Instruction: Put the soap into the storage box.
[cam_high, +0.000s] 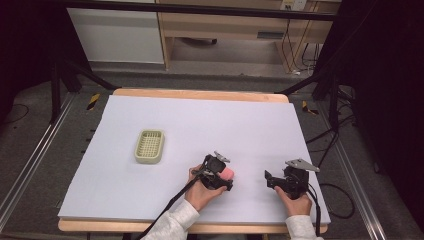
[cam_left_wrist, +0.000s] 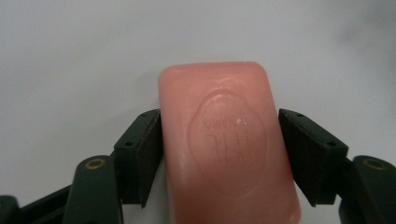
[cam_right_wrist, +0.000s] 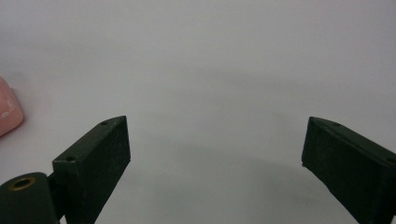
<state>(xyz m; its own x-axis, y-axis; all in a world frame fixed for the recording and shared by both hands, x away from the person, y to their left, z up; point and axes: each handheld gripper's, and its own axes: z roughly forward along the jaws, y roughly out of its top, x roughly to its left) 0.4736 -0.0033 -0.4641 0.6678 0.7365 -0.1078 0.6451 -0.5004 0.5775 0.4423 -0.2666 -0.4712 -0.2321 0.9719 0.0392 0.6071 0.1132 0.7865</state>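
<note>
1. soap bar (cam_left_wrist: 224, 140): pink, oval embossed stamp on top
2. basket (cam_high: 149, 146): pale green, grid mesh
3. table (cam_high: 200, 125): plain pale lavender sheet; wood edge
4. grippers' jaws: black

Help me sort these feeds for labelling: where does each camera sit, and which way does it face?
High view: above the person's side, facing forward and down on the white table; forearms, both hands and a green plastic basket show.
Left gripper view: on the left gripper, looking along its fingers, shut on the pink embossed soap bar.
Right gripper view: on the right gripper, fingers open over bare table.
All three show the soap.
</note>
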